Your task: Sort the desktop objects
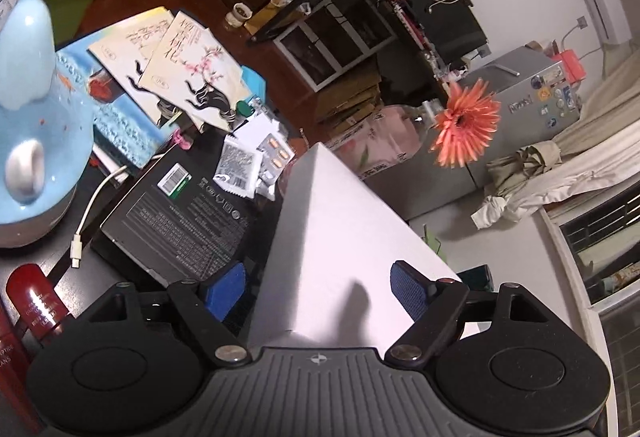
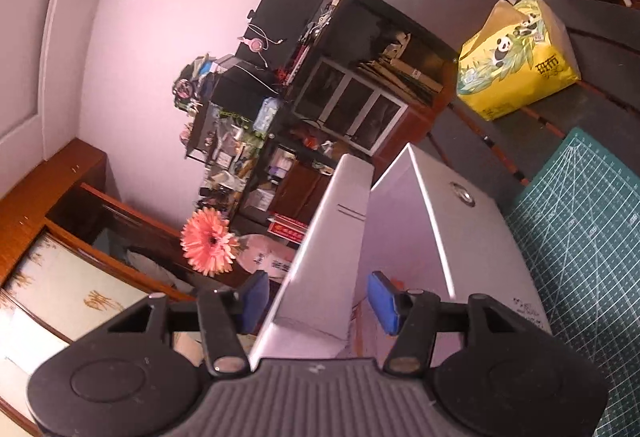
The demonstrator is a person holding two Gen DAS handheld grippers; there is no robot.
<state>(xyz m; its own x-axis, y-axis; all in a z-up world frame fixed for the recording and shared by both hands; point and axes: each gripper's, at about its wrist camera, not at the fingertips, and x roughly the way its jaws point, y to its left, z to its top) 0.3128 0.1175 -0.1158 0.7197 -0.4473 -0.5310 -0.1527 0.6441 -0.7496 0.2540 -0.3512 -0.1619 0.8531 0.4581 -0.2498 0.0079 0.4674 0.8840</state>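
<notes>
A white box point(image 1: 332, 205) runs forward between the fingers of my left gripper point(image 1: 316, 277). Its right pad point(image 1: 408, 289) lies over the box's broad face. Its left pad point(image 1: 224, 293) stands off the box's edge with a dark gap, so the jaws are open. In the right wrist view the same white box point(image 2: 480, 245) shows a face with a round emblem. A narrow raised panel point(image 2: 328, 245) of it passes between the pads of my right gripper point(image 2: 320, 281), which is closed around that panel.
Left of the box lie a black labelled carton point(image 1: 180, 225), a white cable point(image 1: 92, 213), pill packs point(image 1: 272, 153), books point(image 1: 180, 61), red bottles point(image 1: 36, 305) and a pale blue appliance point(image 1: 36, 141). An orange flower point(image 1: 466, 125) stands beyond. A green cutting mat point(image 2: 580, 237) lies at the right.
</notes>
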